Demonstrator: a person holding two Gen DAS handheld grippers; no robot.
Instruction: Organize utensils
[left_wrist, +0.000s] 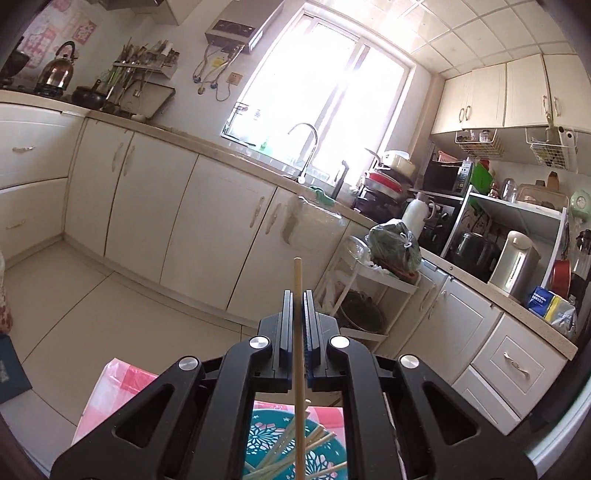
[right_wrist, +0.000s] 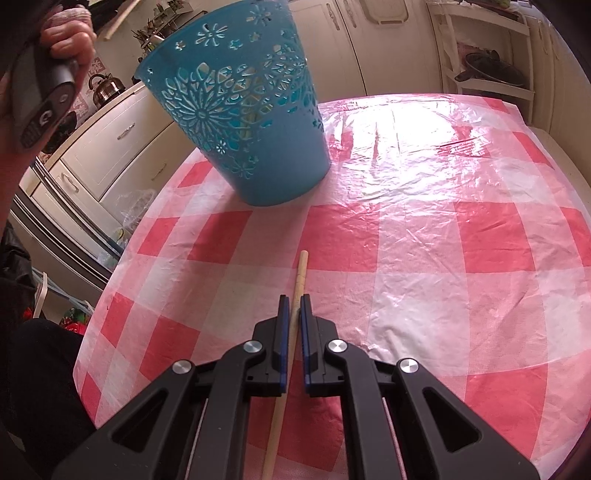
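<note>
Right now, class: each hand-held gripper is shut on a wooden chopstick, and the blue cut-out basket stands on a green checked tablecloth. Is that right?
Not quite. The tablecloth is red and white checked, as the right wrist view shows. The rest holds: the left hand-held gripper and right hand-held gripper each grip a chopstick; the basket stands there.

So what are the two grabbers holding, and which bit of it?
Each holds one wooden chopstick. The left gripper pinches its chopstick just below the top end. The right gripper pinches another chopstick near its far end, over the checked tablecloth.
</note>
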